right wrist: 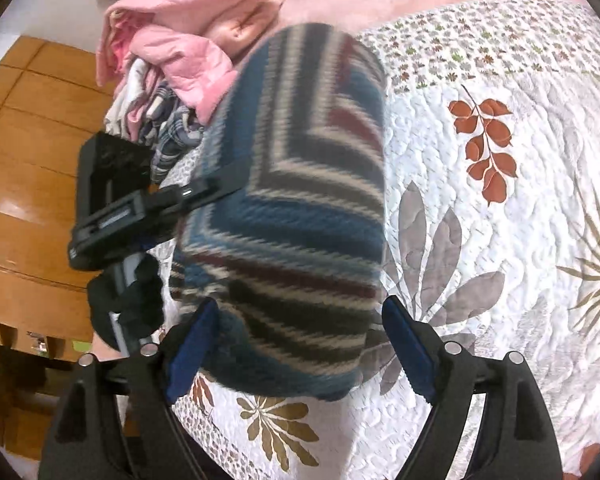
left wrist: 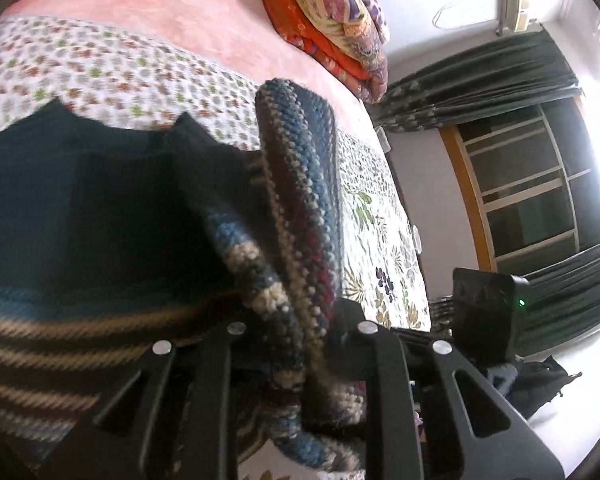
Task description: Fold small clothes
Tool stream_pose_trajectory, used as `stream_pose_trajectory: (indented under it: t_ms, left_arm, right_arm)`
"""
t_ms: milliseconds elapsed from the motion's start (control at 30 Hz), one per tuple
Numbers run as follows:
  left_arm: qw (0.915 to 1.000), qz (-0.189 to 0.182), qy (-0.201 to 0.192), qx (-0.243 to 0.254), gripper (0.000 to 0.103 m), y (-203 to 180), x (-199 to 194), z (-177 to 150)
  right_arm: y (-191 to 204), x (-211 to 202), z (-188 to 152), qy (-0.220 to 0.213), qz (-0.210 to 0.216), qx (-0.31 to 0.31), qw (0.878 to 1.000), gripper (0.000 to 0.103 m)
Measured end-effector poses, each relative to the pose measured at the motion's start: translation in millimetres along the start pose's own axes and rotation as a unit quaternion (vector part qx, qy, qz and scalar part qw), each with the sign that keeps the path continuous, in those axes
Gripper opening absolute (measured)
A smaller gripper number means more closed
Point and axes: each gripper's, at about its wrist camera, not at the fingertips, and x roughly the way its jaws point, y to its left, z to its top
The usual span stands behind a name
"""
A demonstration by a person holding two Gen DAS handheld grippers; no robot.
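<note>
A striped knit sweater in blue, maroon, grey and cream lies bunched on the white floral bedspread. My right gripper is open. Its blue pads flank the sweater's near edge without pinching it. My left gripper shows as a black device at the sweater's left edge. In the left wrist view, my left gripper is shut on a thick fold of the sweater, which rises between its fingers. A dark navy part of the sweater spreads to the left. The right gripper's body sits at the right.
A heap of pink and checked clothes lies at the bed's far left edge, above a wooden floor. Folded orange and patterned quilts are stacked on the pink sheet. Dark curtains and a window lie beyond the bed.
</note>
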Motion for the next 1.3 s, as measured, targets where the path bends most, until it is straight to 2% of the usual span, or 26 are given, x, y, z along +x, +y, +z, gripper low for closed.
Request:
stream_pose_trajectory:
  t_ms: [267,500,867,1133,1300]
  left_arm:
    - [0.9988,-0.008,-0.040,-0.028,0.018,27.2,-49.0,-0.5]
    - [0.9972,-0.005,-0.064,-0.039,0.018,42.6,-95.0,-15.7]
    - [0.9894,-0.012,-0.121,-0.080,0.018,80.0,-162.6,-29.4]
    - [0.9837,-0.003,-0.138,-0.116,0.018,124.5,-191.7,-42.3]
    - [0.9838,0.026,-0.125,-0.125,0.018,157.6,-193.1,-49.5]
  right_arm:
    - [27.0,23.7,3.9,0.010,-0.004,0.000,1.000,0.084]
    - [51.6,50.6,13.8,0.021,0.002,-0.008,1.000,0.084]
    - [91.8,91.7,-1.5,0.042,0.001,-0.028,0.999,0.084]
    - [107.6,123.1,-9.0,0.071,-0.016,-0.053,0.996,0.084]
    - [110.5,133.3,-13.0,0.080,-0.024,-0.061,0.995,0.084]
